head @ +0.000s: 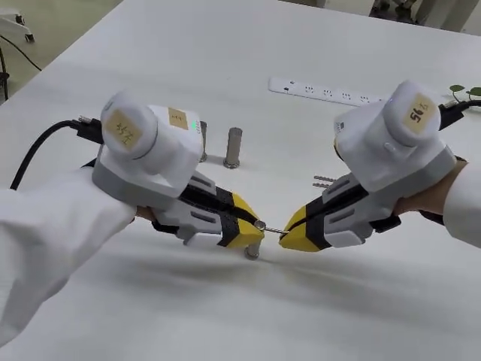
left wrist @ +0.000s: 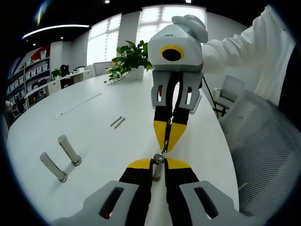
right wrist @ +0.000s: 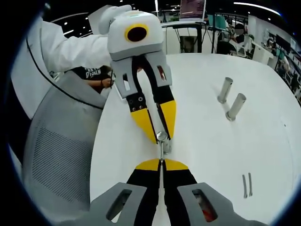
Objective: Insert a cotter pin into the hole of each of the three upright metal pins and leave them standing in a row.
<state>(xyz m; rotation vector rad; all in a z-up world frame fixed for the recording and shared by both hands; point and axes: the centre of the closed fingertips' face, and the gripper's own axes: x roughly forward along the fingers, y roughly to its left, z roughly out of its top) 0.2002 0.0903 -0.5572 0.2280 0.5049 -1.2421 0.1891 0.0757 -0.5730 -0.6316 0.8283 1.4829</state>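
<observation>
My left gripper is shut on an upright metal pin that stands on the white table. Facing it, my right gripper is shut on a thin cotter pin. The cotter pin's free end touches the top of the held metal pin; I cannot tell whether it is in the hole. Two more metal pins stand upright behind the left gripper, one half hidden by it. Two spare cotter pins lie flat on the table.
A white power strip lies at the far side of the table. A potted plant stands beyond it. Mesh office chairs are at the table's edge. A dark cable trails from the left gripper.
</observation>
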